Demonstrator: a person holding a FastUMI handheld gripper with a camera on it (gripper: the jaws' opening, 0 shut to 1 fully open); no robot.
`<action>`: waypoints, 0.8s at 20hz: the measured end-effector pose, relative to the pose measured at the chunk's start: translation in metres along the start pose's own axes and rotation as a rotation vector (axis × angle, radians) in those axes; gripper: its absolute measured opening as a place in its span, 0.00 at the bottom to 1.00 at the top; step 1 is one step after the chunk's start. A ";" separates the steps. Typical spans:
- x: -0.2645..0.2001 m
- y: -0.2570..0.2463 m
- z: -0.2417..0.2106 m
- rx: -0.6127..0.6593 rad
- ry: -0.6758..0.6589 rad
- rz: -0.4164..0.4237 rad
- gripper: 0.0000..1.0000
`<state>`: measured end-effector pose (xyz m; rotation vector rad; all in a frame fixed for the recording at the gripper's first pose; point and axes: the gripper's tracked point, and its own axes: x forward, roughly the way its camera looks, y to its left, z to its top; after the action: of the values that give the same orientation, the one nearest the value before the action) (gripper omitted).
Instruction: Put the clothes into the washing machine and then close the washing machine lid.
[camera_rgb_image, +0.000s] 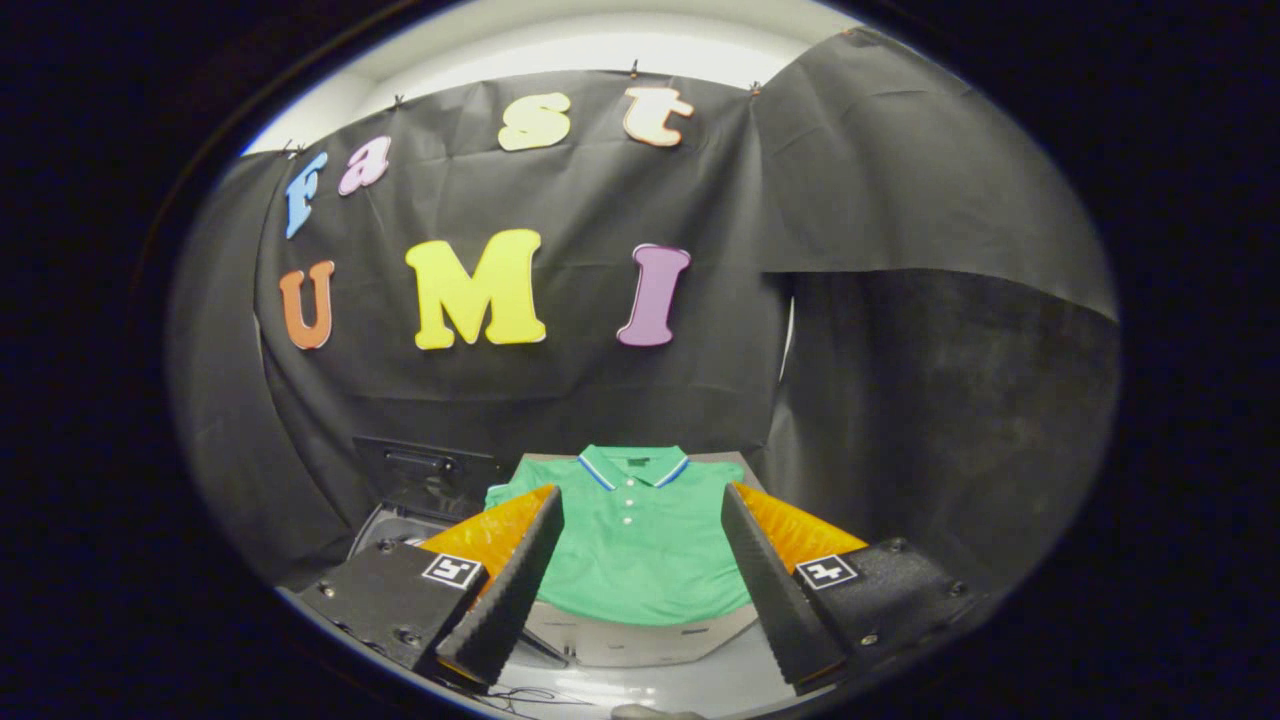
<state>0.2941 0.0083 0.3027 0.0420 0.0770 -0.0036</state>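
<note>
My gripper (640, 570) hangs spread wide with nothing in it, one finger (510, 590) on each side of my view and the green shirt (640, 545) lying in the gap ahead of them. The shirt is folded flat, collar away from me, on a pale surface (640, 640) whose near edge shows just under the hem. To the left, beside the shirt and partly behind my left finger, I see a dark raised lid (425, 470) with what looks like the washer opening (385, 525) under it; I can't make out the drum itself.

The step in hand, as I judge it, is the first pick. To do it well I want to come down over the middle of the shirt, not the hem, so I catch several layers at once and the fold doesn't spill open. I'd press the tips into the cloth before closing, so the pads pinch a ridge of fabric rather than skating over it. Then lift high enough that the trailing cloth clears the washer's rim, carry left, and let go low inside the opening. The lid looks well clear of that path, so it can wait
</note>
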 end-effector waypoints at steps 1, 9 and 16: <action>0.016 0.002 0.003 -0.002 0.013 0.008 0.99; 0.139 0.016 -0.027 -0.031 0.239 0.044 0.99; 0.204 0.012 -0.088 -0.012 0.454 0.044 0.99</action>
<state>0.4912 0.0236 0.1996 0.0317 0.5296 0.0506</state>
